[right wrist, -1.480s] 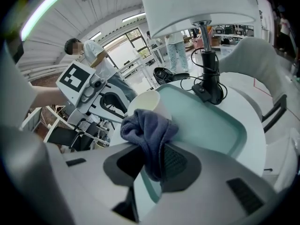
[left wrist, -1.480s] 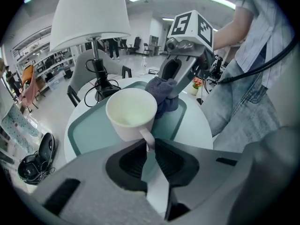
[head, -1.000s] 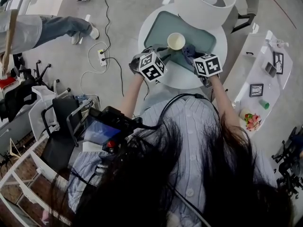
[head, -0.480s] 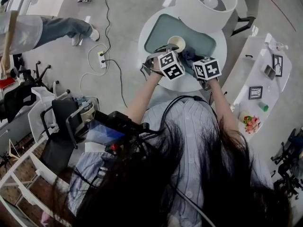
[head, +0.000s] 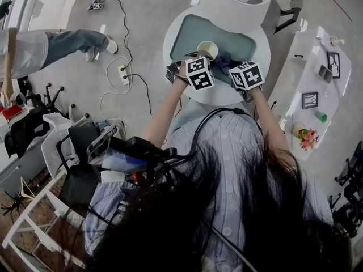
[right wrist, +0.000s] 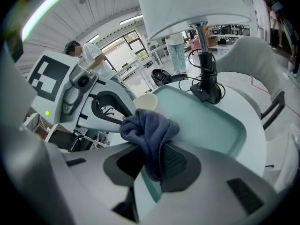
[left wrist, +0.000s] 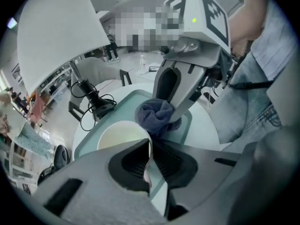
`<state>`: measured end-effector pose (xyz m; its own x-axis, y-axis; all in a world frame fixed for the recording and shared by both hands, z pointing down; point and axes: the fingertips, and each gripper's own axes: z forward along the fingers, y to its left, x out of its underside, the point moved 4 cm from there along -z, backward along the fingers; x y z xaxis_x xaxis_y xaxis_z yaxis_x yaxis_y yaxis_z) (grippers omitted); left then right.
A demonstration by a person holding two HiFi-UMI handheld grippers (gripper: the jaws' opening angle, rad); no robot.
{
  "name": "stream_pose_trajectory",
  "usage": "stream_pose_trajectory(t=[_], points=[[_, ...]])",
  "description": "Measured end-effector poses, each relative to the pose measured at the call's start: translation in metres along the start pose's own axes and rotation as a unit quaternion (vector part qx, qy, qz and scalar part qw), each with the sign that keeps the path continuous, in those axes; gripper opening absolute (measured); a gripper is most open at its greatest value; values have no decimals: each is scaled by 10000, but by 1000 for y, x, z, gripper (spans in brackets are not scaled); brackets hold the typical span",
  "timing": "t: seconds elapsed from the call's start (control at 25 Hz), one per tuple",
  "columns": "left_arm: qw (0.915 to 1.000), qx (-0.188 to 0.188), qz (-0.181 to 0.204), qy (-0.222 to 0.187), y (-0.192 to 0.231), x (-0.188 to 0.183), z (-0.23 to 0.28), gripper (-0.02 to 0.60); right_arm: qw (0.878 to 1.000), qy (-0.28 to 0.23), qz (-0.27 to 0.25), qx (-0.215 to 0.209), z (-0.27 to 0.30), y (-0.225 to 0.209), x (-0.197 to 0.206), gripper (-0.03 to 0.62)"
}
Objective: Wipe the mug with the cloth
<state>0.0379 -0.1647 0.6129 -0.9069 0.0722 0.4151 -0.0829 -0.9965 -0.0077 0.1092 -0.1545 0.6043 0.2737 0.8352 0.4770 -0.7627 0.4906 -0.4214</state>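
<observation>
A cream mug (head: 207,50) stands on a teal tray (head: 187,33) on the round white table (head: 227,95). My left gripper (head: 198,56) reaches it from the near side. Its jaws are closing, with the mug's rim wall (left wrist: 122,137) between the pads of the left gripper (left wrist: 149,146), which touch it. My right gripper (head: 225,64) is shut on a bunched dark blue cloth (right wrist: 149,130), held just right of the mug (right wrist: 146,102). In the left gripper view the cloth (left wrist: 157,116) hangs in the right gripper (left wrist: 173,97) and touches the mug's far side.
A large white lamp (head: 235,1) stands at the table's far edge, its base and cable (right wrist: 206,90) on the tray's far side. A side shelf (head: 317,78) with picture frames is at the right. Cables and a power strip (head: 122,69) lie on the floor, a person's legs (head: 74,38) beyond.
My left gripper moved from the table's near-left edge forward and right to the mug, and its jaws came together on the rim. The right gripper with the cloth barely moved.
</observation>
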Motion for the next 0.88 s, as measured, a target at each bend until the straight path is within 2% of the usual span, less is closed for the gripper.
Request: stream_pose_trajectory(t=[0.2, 0.32, 0.52, 0.76, 0.84, 0.88], points=[[9934, 619, 959, 60, -11, 6, -4, 38, 9999, -50, 115, 30, -5, -3, 5, 94], [9836, 873, 1569, 147, -15, 10, -7, 38, 9998, -17, 180, 28, -5, -3, 7, 94], [9642, 1009, 2432, 321, -17, 12, -5, 38, 9999, 33, 143, 47, -6, -5, 12, 94], [9465, 1363, 2919, 189, -16, 10, -4, 38, 9998, -22, 180, 109, -11, -11, 15, 94], [9494, 1331, 2841, 146, -15, 10, -3, 39, 9997, -19, 190, 116, -10, -12, 14, 94], [9563, 1270, 2632, 114, -15, 8, -3, 40, 9997, -25, 204, 126, -10, -13, 14, 94]])
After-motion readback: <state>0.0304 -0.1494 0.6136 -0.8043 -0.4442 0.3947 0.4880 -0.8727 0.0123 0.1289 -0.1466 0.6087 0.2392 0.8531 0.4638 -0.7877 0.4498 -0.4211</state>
